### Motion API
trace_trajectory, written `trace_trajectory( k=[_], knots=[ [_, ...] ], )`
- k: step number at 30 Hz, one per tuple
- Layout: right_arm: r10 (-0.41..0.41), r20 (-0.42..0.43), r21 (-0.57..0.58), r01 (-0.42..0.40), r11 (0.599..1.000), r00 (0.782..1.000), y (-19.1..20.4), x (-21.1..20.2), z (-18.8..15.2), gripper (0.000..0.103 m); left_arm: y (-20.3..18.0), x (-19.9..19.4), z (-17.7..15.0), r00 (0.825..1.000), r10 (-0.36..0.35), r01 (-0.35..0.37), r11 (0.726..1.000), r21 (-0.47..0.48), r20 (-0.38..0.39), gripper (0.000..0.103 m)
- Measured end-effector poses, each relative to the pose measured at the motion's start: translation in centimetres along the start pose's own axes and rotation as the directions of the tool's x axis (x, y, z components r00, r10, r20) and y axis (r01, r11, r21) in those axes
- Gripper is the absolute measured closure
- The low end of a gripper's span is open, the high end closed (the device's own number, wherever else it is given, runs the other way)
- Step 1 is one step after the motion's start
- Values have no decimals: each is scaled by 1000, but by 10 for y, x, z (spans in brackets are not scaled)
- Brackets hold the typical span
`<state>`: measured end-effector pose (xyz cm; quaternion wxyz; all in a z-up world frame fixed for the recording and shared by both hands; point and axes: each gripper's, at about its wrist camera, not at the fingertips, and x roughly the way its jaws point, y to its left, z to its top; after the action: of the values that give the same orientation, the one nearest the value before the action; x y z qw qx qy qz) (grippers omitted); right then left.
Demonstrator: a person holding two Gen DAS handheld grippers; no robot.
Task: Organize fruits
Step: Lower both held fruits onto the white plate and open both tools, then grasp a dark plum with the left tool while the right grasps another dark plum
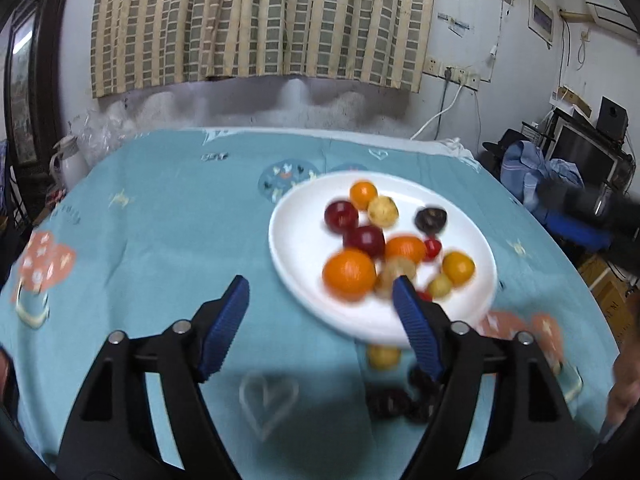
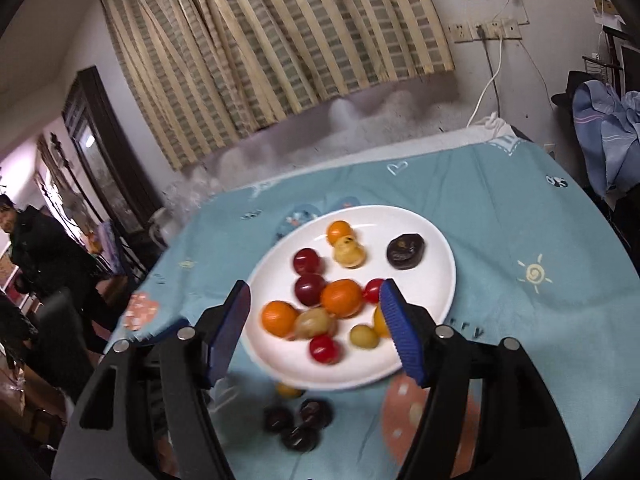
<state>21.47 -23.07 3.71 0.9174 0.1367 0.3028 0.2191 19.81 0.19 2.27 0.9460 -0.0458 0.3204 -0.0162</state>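
A white plate (image 1: 296, 240) (image 2: 436, 280) on the blue tablecloth holds several small fruits: oranges (image 1: 349, 273) (image 2: 341, 297), dark red plums (image 1: 365, 240) (image 2: 309, 289), yellowish fruits (image 1: 383, 211) (image 2: 349, 253), small red ones (image 2: 324, 349) and a dark fruit (image 1: 430, 218) (image 2: 405, 255). Off the plate at its near edge lie a small yellow fruit (image 1: 383, 356) (image 2: 288, 391) and three dark fruits (image 1: 390, 402) (image 2: 299, 424). My left gripper (image 1: 320, 294) is open and empty above the cloth, left of the plate's near edge. My right gripper (image 2: 314, 298) is open and empty above the plate's near half.
The table (image 1: 160, 220) stands against a wall with a striped curtain (image 1: 260, 20). A white jug (image 1: 68, 162) is off the table's left edge. Clothes and electronics (image 1: 560, 168) fill the right side. A person in black (image 2: 36, 256) stands at far left.
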Motion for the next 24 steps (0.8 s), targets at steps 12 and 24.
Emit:
trace_trajectory(
  k=[12, 24],
  knots=[
    [-25, -72, 82, 31, 996, 997, -25, -17, -61, 21, -22, -12, -51, 999, -3, 9, 994, 106, -52, 20],
    [-30, -71, 70, 35, 997, 997, -23, -20, -61, 21, -32, 23, -55, 988, 28, -6, 990, 140, -154, 20]
  ],
)
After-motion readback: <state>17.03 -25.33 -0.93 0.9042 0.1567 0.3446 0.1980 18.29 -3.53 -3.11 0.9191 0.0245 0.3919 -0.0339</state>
